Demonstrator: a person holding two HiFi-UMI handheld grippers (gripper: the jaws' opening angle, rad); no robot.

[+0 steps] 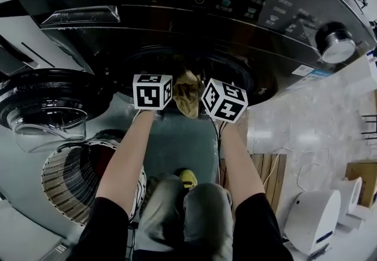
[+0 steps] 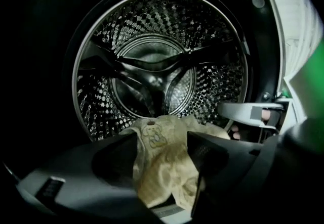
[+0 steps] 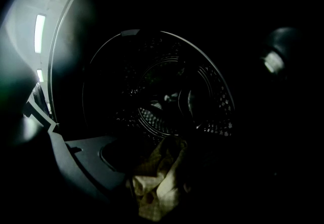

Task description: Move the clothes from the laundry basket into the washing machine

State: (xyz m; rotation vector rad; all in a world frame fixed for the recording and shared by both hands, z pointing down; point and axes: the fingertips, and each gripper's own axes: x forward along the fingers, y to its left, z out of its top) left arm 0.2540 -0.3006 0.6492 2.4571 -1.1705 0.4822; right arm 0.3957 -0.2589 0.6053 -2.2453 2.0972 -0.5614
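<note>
The garment [image 1: 187,93], a pale yellow cloth with a small bear printed on it, hangs bunched at the mouth of the washing machine [image 1: 177,12], just in front of the open drum and not yet inside it. It is carried between the two claws. In the left gripper view the left claw [image 2: 162,139] is clenched on the garment [image 2: 164,167]: the cloth fills the gap between the jaws, touches both and spills out past their tips. The steel drum [image 2: 152,66] behind it, with its perforated wall and three ribs, holds nothing that shows.

The right gripper view is very dark. There the right claw [image 3: 162,154] grasps a crumpled fold of the same garment [image 3: 154,187], with the drum's rim beyond.

From the head view both marker cubes sit side by side at the opening, the left claw [image 1: 159,98] and the right claw [image 1: 219,101] flanking the cloth, bare forearms reaching forward from black sleeves. The machine's round glass door [image 1: 47,101] stands swung open on the left. Below it the white slatted laundry basket [image 1: 76,177] stands on the floor beside the person's knee; its inside is too dark to read. A chrome control knob [image 1: 337,42] sits on the machine's panel at the right.
</note>
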